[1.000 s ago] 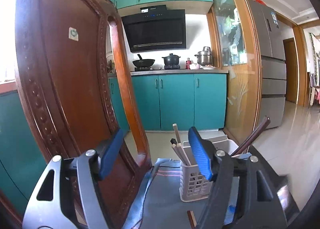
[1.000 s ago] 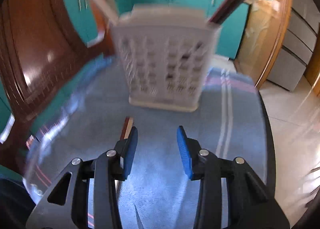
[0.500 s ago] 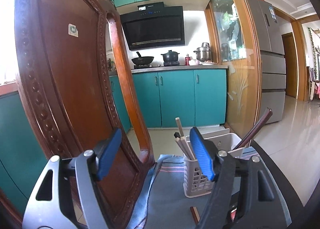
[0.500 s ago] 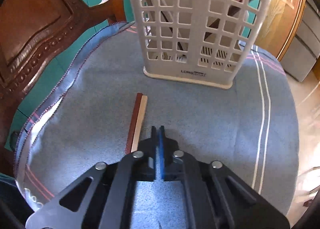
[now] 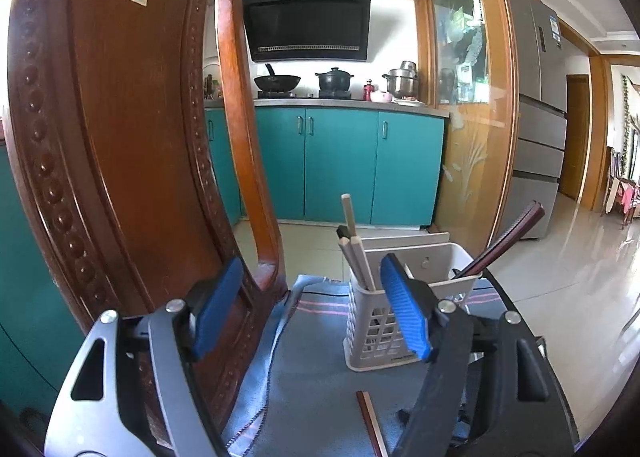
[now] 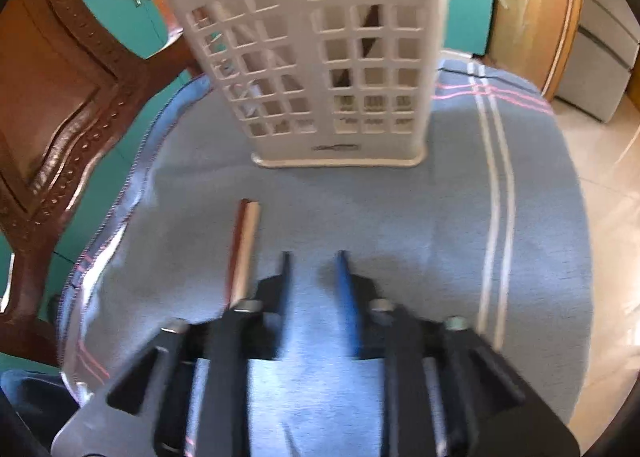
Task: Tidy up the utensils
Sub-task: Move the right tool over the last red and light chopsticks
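right gripper (image 6: 311,263) jaws just reopening, nothing between, over blue cloth (image 6: 400,217) | chopstick pair (image 6: 243,245) flat on cloth, just left of it | left gripper (image 5: 312,309) spread wide, empty | white holder (image 6: 332,69) upright beyond, chopsticks inside

Right claw (image 6: 312,269) just reopened, empty, beside the chopsticks (image 6: 244,245).

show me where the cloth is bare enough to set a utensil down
Bare cloth runs from the white basket's base to the right tool and right past the white stripes. Crowded on the left: two chopsticks lie beside the tool.
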Tool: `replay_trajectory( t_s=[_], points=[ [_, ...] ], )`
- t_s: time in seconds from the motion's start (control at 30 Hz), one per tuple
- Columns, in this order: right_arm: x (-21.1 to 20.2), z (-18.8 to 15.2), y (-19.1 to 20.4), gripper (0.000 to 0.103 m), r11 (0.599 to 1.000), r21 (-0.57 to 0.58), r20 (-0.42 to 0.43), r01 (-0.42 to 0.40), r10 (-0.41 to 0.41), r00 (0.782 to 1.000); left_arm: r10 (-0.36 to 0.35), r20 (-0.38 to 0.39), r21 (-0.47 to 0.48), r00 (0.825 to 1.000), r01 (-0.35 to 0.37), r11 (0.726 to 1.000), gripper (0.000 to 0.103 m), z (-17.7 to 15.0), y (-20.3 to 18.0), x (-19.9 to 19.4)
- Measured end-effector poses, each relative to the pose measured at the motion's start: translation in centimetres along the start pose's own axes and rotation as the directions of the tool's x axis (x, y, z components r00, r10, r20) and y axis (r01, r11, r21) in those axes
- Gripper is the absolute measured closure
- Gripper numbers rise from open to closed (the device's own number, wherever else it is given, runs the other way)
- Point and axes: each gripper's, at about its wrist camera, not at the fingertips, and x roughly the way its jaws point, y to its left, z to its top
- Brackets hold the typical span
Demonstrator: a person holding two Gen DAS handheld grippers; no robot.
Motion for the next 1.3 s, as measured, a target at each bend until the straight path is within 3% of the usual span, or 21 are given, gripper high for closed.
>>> replay_trajectory(
  t_s=[0.13, 0.3, 0.47, 0.57, 0.67, 0.7, 0.73, 0.77, 0.9, 1.07, 1.3],
  points=[
    [1.4, -0.5, 2.0, 0.066, 0.999, -0.051, -0.026, 0.014, -0.016, 1.000, 0.004, -0.009, 0.017, 1.000, -0.003, 1.000, 0.029, -0.6, -0.5, 0.3],
    [1.5, -0.7, 3.9, 0.066, 0.989, -0.116, 0.004, 0.092, -0.093, 0.996, 0.024, -0.022, 0.038, 0.999, -0.023, 0.999, 0.029, -1.2, -0.6, 1.0],
    [0.8, 0.0, 2.2, 0.066, 0.998, 0.008, -0.017, -0.069, 0.069, 0.997, 0.027, -0.016, -0.002, 1.000, -0.027, 1.000, 0.028, -0.8, 0.0, 0.7],
    [1.1, -0.1, 3.0, 0.066, 0.995, -0.007, -0.059, -0.097, 0.096, 0.994, 0.033, -0.014, 0.014, 0.999, -0.033, 0.999, 0.028, -1.0, -0.4, 0.8],
    [1.1, -0.6, 5.0, 0.067, 0.994, -0.104, -0.047, -0.010, 0.005, 0.999, 0.033, -0.029, 0.016, 0.999, -0.032, 0.999, 0.028, -1.4, -0.6, 0.8],
    [1.1, -0.7, 5.5, 0.070, 0.992, -0.122, -0.035, 0.020, -0.025, 0.999, 0.030, -0.032, 0.015, 0.999, -0.029, 0.999, 0.028, -1.5, -0.6, 0.7],
    [1.1, -0.7, 5.6, 0.081, 0.992, -0.123, -0.028, 0.028, -0.031, 0.999, 0.026, -0.036, 0.018, 0.999, -0.026, 1.000, 0.028, -1.7, -0.7, 0.7],
    [1.2, -0.8, 5.8, 0.089, 0.993, -0.115, -0.030, 0.021, -0.024, 0.999, 0.025, -0.037, 0.023, 0.999, -0.025, 0.999, 0.028, -1.7, -0.8, 0.7],
    [1.3, -0.8, 4.5, 0.091, 0.999, -0.047, -0.049, -0.004, 0.002, 0.999, 0.027, -0.044, 0.061, 0.999, -0.024, 0.998, 0.028, -2.2, -1.4, 1.0],
    [0.6, 0.2, 1.1, 0.091, 0.996, 0.054, -0.068, 0.066, -0.062, 0.996, 0.022, -0.068, 0.042, 0.997, -0.019, 0.999, 0.027, -2.3, -0.8, 1.3],
    [-0.9, 1.9, -2.6, 0.091, 0.985, 0.171, -0.087, 0.023, -0.008, 0.996, 0.001, -0.139, 0.004, 0.990, 0.000, 1.000, 0.026, -2.7, -0.4, 2.3]
  ],
)
